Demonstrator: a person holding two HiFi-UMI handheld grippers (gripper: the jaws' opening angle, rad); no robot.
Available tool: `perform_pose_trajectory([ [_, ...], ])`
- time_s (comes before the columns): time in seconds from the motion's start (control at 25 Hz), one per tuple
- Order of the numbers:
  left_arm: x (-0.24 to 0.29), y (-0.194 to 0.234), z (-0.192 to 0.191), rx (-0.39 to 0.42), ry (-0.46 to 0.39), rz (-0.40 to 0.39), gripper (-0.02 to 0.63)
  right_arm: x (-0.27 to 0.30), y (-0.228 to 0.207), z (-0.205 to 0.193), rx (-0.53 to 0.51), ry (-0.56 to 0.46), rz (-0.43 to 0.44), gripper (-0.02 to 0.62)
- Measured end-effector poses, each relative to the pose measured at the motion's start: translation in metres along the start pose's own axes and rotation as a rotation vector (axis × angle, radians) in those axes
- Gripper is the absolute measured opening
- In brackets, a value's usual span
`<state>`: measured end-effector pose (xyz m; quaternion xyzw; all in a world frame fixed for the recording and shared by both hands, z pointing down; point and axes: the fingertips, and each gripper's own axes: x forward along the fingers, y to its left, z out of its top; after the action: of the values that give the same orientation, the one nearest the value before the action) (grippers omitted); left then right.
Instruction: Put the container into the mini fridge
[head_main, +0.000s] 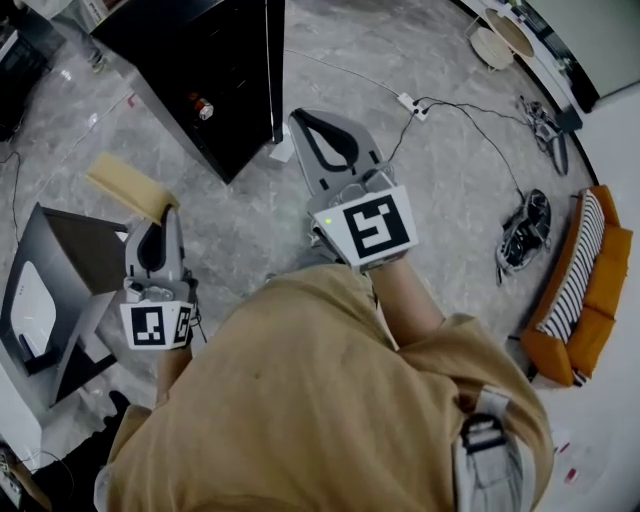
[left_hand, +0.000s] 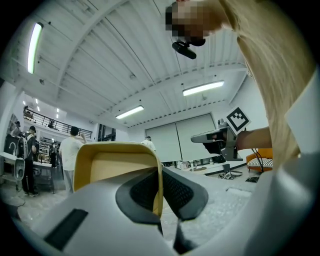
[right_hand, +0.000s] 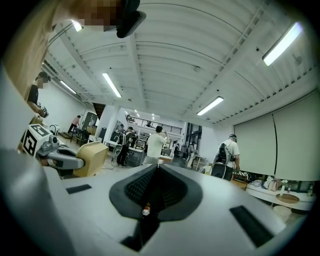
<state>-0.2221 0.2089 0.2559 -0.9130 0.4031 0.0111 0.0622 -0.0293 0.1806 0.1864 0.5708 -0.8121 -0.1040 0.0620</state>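
A pale yellow container (head_main: 128, 184) hangs over the grey floor, and my left gripper (head_main: 167, 216) is shut on its rim. In the left gripper view the jaws (left_hand: 161, 176) pinch the container's (left_hand: 116, 166) right wall. The black mini fridge (head_main: 195, 45) stands ahead of both grippers with its door (head_main: 276, 70) swung open; a small red item (head_main: 203, 108) shows inside. My right gripper (head_main: 304, 118) is raised near the door's lower edge, shut and empty, its pads together (right_hand: 156, 168). The right gripper view shows the left gripper (right_hand: 61, 161) with the container (right_hand: 93, 155) at its left.
An open grey box (head_main: 62, 285) sits on the floor at my left. A power strip (head_main: 412, 103) with cables lies right of the fridge, with shoes (head_main: 524, 232) and an orange sofa (head_main: 588, 300) further right. Several people stand far off in the hall (right_hand: 156, 144).
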Motion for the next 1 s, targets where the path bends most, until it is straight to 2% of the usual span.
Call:
perform_pose_trajectory([
  [0.24, 0.041, -0.012, 0.004, 0.008, 0.012, 0.014, 0.006, 0.016, -0.038, -0.008, 0.017, -0.009, 0.029, 0.003],
  [0.6, 0.12, -0.019, -0.008, 0.005, 0.053, 0.034, 0.006, 0.053, -0.106, -0.04, 0.052, 0.014, 0.058, 0.003],
  [1.0, 0.213, 0.016, -0.011, 0.034, 0.06, 0.177, 0.006, 0.113, -0.185, -0.07, 0.07, 0.018, 0.137, 0.003],
])
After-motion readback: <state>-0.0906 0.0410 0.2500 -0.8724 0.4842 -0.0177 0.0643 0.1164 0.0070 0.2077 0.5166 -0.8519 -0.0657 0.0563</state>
